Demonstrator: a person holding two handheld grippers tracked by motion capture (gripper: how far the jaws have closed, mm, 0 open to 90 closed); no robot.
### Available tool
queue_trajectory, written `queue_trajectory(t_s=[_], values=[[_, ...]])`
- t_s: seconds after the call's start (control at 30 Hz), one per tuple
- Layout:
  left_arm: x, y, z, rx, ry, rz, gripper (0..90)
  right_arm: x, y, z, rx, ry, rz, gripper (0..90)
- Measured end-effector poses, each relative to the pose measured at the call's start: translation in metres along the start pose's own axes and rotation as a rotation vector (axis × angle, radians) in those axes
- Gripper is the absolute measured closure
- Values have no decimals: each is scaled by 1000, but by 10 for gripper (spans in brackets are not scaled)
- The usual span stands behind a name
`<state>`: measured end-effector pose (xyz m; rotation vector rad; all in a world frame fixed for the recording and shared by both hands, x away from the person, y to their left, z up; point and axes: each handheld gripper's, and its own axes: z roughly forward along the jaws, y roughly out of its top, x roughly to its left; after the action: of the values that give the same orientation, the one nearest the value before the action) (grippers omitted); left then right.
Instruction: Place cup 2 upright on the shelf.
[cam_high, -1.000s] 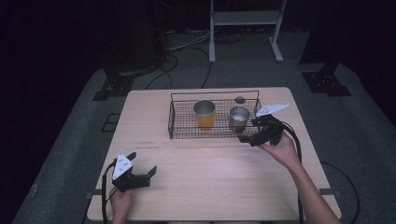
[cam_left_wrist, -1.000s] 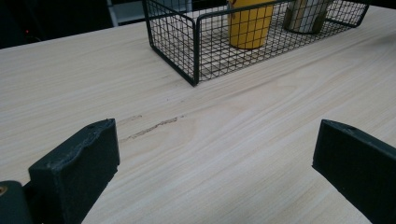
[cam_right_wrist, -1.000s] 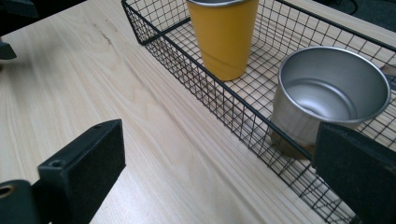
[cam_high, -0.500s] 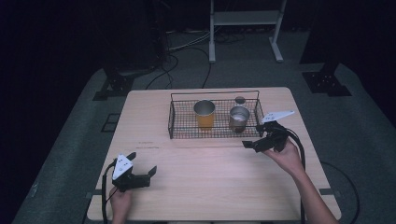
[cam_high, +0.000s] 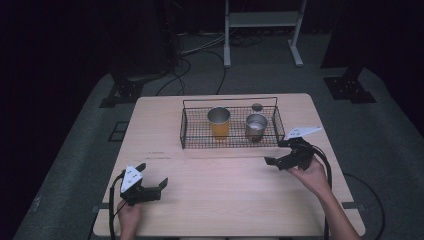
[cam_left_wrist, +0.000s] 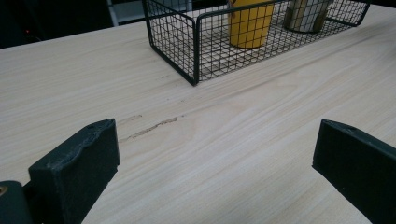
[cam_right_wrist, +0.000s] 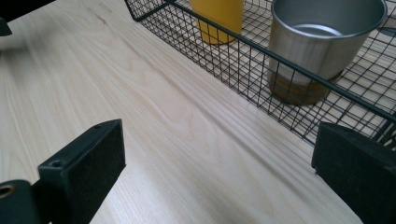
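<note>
A black wire basket (cam_high: 190, 135) stands at the table's far middle. Inside it are a yellow cup (cam_high: 218, 122) and, to its right, a silver cup (cam_high: 256, 127), both upright. My right gripper (cam_high: 276, 152) is open just in front of the basket's right corner, with nothing between its jaws. In the right gripper view the silver cup (cam_right_wrist: 322, 46) sits close behind the basket wire (cam_right_wrist: 243, 56), and the right gripper (cam_right_wrist: 217, 163) hovers over bare wood. My left gripper (cam_high: 152, 175) rests open near the front left, far from the basket (cam_left_wrist: 196, 46).
A small dark round thing (cam_high: 257, 107) lies in the basket behind the silver cup. The wooden table (cam_high: 225, 200) has a faint dark scratch (cam_left_wrist: 149, 128) ahead of the left gripper. Cables and stand legs lie on the floor beyond the table.
My right gripper has drawn back from the basket's right end toward the near edge, still open. The left gripper has stayed put.
</note>
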<state>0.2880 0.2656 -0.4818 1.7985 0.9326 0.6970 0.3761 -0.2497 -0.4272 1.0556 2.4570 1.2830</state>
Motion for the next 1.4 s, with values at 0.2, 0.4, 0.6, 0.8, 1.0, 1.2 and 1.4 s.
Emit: queue_trajectory(t_s=[0.2,0.4,0.6,0.8,1.0,1.2,1.4], values=[[0,0,0,4,1,5,0,-2,-10,-5,-6,-3,11,19],[0,0,0,5,1,4,0,-3,-19,-10,-14,-7,19,21],[0,0,0,6,2,6,0,-2,-28,-14,-16,-11,30,21],[0,0,0,8,2,8,0,-3,-40,-18,-26,-16,50,21],[0,0,0,8,2,6,0,-2,-51,-21,-20,-21,62,21],[0,0,0,6,2,3,0,0,-60,-24,-22,-23,68,21],[0,0,0,8,2,3,0,0,-68,-28,-37,-16,84,21]])
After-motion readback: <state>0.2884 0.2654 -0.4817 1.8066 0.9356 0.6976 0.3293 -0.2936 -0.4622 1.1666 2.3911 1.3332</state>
